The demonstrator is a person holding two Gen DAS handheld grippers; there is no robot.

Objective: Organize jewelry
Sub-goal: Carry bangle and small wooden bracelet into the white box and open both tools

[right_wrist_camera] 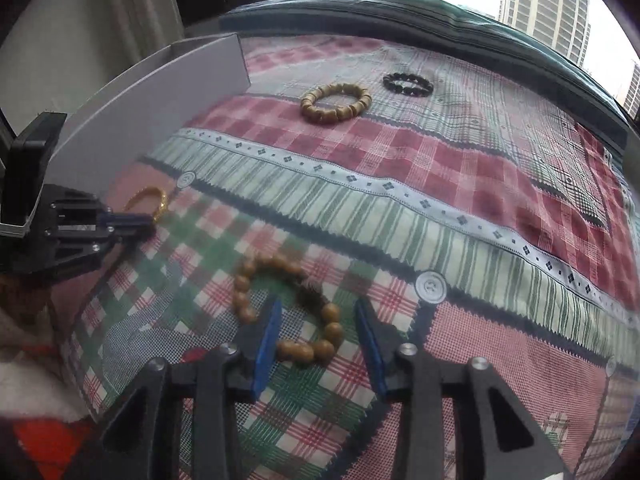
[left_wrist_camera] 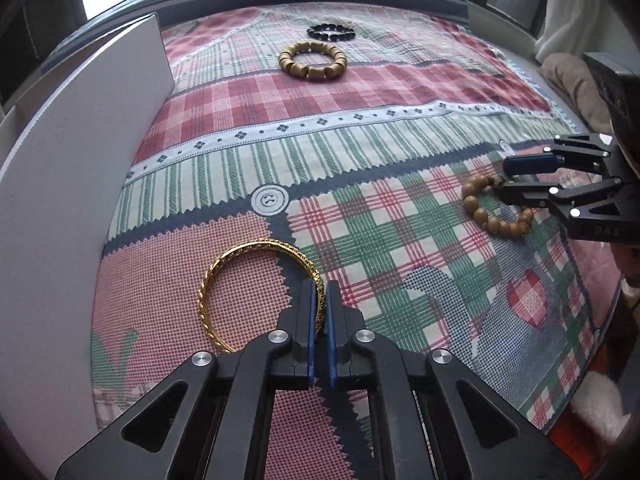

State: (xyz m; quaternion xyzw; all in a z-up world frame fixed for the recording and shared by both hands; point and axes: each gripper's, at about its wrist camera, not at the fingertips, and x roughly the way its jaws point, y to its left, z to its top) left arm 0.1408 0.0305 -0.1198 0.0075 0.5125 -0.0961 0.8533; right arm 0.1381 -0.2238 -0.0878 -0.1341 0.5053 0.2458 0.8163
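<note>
L gripper (left_wrist_camera: 320, 292) pinches bangle (left_wrist_camera: 224, 264) rim: stiff, slick, we keep grip tight. R gripper (right_wrist_camera: 320, 320) wide open, empty, over loose beads (right_wrist_camera: 288, 308); we'd grab one strand.

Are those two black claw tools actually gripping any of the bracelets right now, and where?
The left hand-held gripper pinches the gold textured metal bangle on its right-hand rim. The right hand-held gripper is open, straddling the light wooden bead bracelet, holding nothing.

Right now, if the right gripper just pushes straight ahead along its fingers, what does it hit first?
Likely the round-bead wooden bracelet: the right gripper is open with its near beads already between the fingers. Height above the patchwork cloth is unclear, so it might graze the cloth instead.
</note>
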